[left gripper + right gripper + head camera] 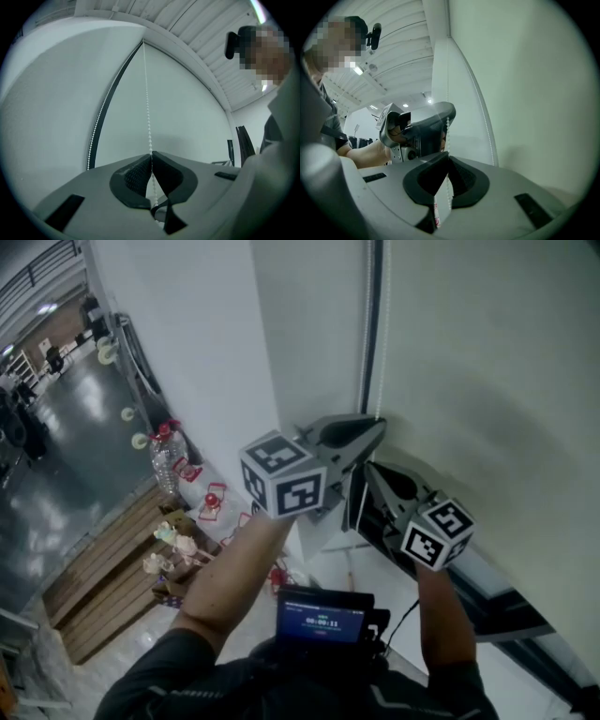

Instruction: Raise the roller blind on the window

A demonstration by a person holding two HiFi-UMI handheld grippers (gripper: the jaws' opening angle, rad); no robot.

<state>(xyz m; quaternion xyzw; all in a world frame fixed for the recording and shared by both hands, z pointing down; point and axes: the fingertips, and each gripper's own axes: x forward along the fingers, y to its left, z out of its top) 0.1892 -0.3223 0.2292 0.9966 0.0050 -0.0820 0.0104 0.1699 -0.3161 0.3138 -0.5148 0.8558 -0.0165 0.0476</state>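
The pale roller blind (487, 381) hangs down over the window. Its white bead chain (367, 324) runs down along the blind's left edge. My left gripper (378, 425) is shut on one strand of the chain (147, 103), which passes up between the closed pads (151, 153). Just below it my right gripper (367, 467) is shut on the same strand (446, 129); the left gripper (440, 119) shows directly above its jaws (448, 153). A second strand (96, 126) hangs free beside the dark window frame.
A white wall (206, 352) stands left of the window. Below are the sill and a dark frame (487, 606). Far down on the floor are wooden pallets (103, 587), a water bottle (164, 460) and small toys. A screen device (322, 620) sits at the person's chest.
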